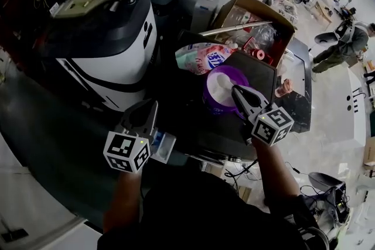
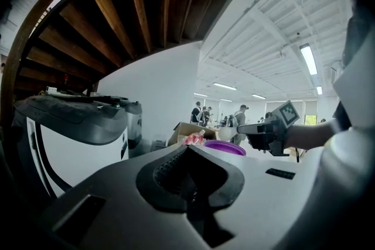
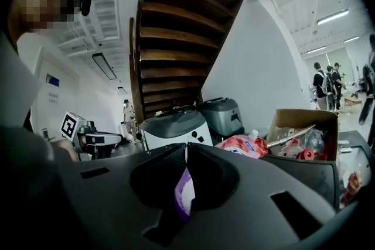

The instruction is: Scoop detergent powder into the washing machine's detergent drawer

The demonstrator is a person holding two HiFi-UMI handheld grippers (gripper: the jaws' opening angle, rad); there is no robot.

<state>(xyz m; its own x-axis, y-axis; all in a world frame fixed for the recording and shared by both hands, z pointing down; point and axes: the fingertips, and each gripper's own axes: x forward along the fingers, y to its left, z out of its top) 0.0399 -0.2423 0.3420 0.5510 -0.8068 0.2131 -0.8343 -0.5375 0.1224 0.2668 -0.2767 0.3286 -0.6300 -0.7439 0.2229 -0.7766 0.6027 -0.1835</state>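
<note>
A purple tub (image 1: 225, 86) holding white detergent powder stands on a dark surface in the head view. My right gripper (image 1: 237, 92) reaches over its near rim. In the right gripper view, that gripper (image 3: 185, 187) is shut on a thin purple piece, which looks like the handle of a scoop (image 3: 184, 199). Its bowl is hidden. My left gripper (image 1: 152, 107) hangs lower left, jaws together and empty, above a white and blue detergent drawer (image 1: 163, 146). The left gripper view shows its own shut jaws (image 2: 187, 181), the tub's rim (image 2: 225, 147) and the right gripper (image 2: 258, 133) beyond.
A pink detergent refill bag (image 1: 205, 57) lies behind the tub. A cardboard box (image 1: 253, 23) of clutter stands further back. A white and black machine (image 1: 105, 44) fills the left. People stand far off at the upper right. Cables lie on the floor lower right.
</note>
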